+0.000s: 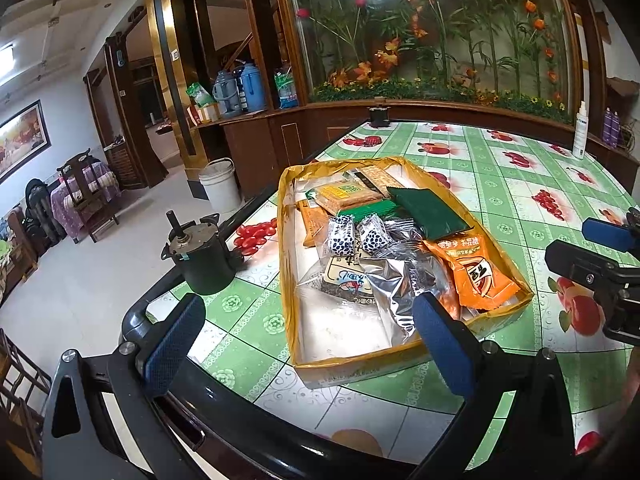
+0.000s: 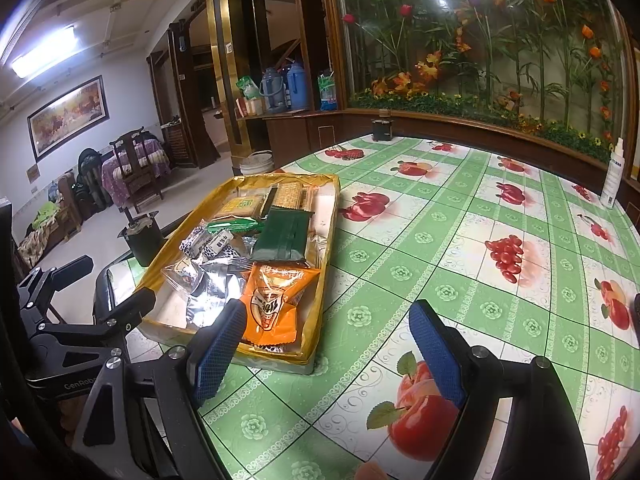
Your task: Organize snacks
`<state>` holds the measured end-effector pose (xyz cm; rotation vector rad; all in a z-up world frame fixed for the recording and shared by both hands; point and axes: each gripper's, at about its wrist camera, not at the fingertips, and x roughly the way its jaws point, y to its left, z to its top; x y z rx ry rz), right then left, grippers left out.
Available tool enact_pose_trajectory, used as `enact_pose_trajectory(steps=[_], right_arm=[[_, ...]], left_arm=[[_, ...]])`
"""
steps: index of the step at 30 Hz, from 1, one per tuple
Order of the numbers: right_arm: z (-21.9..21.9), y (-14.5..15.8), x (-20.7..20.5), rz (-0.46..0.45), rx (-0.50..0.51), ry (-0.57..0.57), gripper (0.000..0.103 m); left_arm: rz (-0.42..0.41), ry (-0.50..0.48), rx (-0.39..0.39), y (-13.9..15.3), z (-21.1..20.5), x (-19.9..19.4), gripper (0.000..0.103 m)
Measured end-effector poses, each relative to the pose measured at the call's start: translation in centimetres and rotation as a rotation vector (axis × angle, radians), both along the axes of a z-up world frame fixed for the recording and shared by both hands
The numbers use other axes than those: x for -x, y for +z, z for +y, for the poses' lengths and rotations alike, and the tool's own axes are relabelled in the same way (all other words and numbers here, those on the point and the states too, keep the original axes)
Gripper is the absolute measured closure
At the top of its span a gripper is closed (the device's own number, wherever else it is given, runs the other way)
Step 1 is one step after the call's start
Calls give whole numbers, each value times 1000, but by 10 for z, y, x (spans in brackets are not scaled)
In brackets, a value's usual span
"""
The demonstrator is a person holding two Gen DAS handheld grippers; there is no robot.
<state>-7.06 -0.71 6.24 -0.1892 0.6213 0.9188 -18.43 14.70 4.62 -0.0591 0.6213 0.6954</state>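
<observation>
Orange snack packet (image 2: 276,304) lies at the cardboard tray's (image 2: 320,304) near end, eleven o'clock of the right gripper (image 2: 332,344), nearer than the left gripper (image 1: 304,328); both jaws apart, empty.

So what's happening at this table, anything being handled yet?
Nothing is held yet. A person holds a claw in each hand over the fruit-print table. The left claw hangs open at the near end of the yellow snack tray, and the right claw is open beside the tray's near corner. The tray is full of mixed packets: an orange packet, a dark green packet and silver wrappers.
</observation>
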Motion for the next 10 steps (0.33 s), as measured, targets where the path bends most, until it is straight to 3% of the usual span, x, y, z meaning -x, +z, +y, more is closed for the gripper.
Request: enact_pose_trajectory(steps=[10], right_arm=[[0, 0, 0, -1, 0, 0, 18]], left_arm=[[-2, -1, -12, 1, -3, 3, 0]])
